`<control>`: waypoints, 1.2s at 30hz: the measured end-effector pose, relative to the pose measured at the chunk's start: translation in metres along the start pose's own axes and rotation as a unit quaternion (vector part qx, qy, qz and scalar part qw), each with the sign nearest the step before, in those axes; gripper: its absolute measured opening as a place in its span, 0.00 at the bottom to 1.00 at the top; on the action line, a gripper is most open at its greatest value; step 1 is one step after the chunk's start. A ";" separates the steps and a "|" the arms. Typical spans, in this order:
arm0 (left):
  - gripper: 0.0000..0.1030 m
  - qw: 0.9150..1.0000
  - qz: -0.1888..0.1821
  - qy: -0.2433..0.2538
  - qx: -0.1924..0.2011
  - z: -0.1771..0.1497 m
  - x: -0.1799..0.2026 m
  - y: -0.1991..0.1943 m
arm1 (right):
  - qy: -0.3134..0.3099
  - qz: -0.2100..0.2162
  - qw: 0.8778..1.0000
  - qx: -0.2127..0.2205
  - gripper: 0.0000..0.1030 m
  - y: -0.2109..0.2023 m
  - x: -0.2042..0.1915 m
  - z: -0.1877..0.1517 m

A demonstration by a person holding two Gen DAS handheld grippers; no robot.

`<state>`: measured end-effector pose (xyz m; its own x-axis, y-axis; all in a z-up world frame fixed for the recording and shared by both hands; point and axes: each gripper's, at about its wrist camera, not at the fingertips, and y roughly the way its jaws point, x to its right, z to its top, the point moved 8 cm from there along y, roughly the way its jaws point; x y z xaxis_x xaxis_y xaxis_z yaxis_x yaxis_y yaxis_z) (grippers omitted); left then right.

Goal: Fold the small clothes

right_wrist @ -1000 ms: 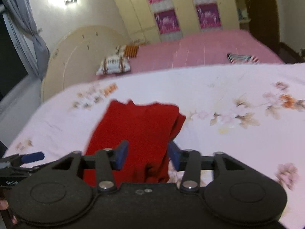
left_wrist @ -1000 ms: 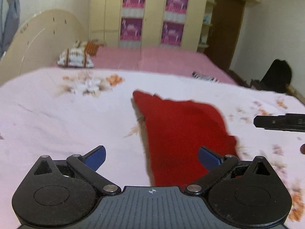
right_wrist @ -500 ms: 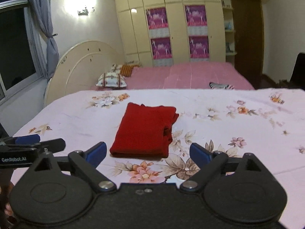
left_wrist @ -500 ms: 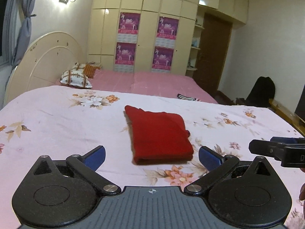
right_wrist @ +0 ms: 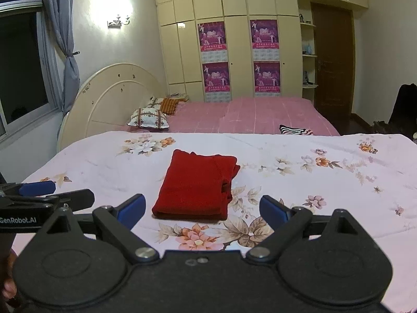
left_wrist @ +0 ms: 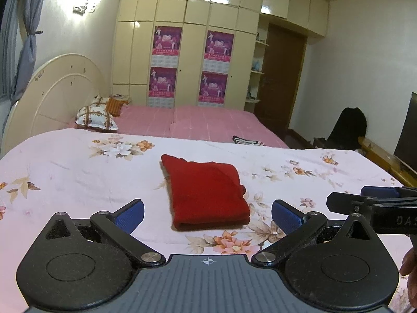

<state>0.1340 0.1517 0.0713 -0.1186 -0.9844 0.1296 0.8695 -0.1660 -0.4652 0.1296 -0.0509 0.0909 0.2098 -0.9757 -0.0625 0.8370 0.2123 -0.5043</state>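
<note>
While the red garment [left_wrist: 206, 195] lies folded into a compact rectangle on the flowered bedspread [left_wrist: 78, 172], we hold both tools clear of it and above the bed. Our left gripper [left_wrist: 207, 212] has its blue pads spread wide with nothing between them, and our right gripper [right_wrist: 202, 207] is spread the same way, also empty. Each tool shows at the edge of the other's view, so we judge them level with one another on either side of the cloth's near edge.

We take the folding of this piece to be essentially done, and the step in hand is to check the result and leave it tidy. On the right side of the bundle a layer sticks out a little past the edge, a sleeve or hem by the look of it. If we want a neater stack, we should come down with the right gripper, pinch only that loose layer, and tuck it inward without dragging the whole bundle. Soft knit like this will slide on the bedspread, so a light press from the left gripper on the top would help. A striped cloth [right_wrist: 295, 130] lies on the pink bed [right_wrist: 260, 114] beyond; it may be the next piece.
</note>
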 end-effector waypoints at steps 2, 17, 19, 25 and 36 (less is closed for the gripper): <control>1.00 1.000 -0.001 0.003 0.002 0.001 0.002 0.000 | 0.001 0.001 1.000 0.000 0.91 0.000 0.000 0.000; 1.00 1.000 -0.001 0.009 0.007 0.012 0.005 0.000 | 0.008 -0.004 1.000 0.008 0.91 -0.005 0.005 0.003; 1.00 1.000 0.000 0.009 0.008 0.012 0.005 0.000 | 0.008 -0.005 1.000 0.010 0.91 -0.006 0.005 0.004; 1.00 1.000 0.002 0.010 0.009 0.013 0.004 0.001 | 0.010 -0.003 1.000 0.009 0.91 -0.004 0.004 0.003; 1.00 1.000 0.001 0.008 0.007 0.013 0.001 0.001 | 0.011 -0.001 1.000 0.008 0.91 -0.004 0.003 0.003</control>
<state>0.1411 0.1518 0.0827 -0.1234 -0.9857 0.1147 0.8767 -0.1624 -0.4529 0.1285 -0.0540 0.0957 0.1962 -0.9773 -0.0803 0.8461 0.2101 -0.4899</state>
